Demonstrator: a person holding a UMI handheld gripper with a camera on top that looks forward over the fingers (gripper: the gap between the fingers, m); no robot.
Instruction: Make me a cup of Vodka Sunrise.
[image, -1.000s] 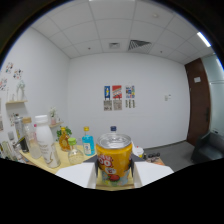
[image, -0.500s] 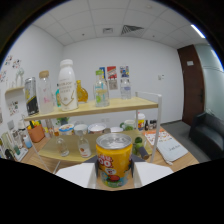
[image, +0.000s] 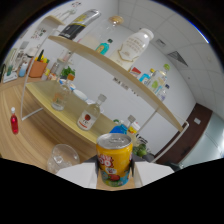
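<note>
Shelves behind; fingers (image: 114, 172) clamp yellow can (image: 114, 156)

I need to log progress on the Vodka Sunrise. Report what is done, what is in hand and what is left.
Done: the gripper has picked up the yellow juice can, fingers pressed on its sides. In hand: the can is tilted along with the view, beside the clear glass, but no pour is visible. Left: the glass looks empty; the small red bottle and a clear bottle with a red label stand untouched on the table.

Between the pale matt claw (image: 115, 175) fingers, a glossy printed metal can (image: 115, 158). Just beside it, a clear glass cup (image: 62, 156); beyond, smooth light wood shelf (image: 95, 59) and worktop (image: 30, 145).
</note>
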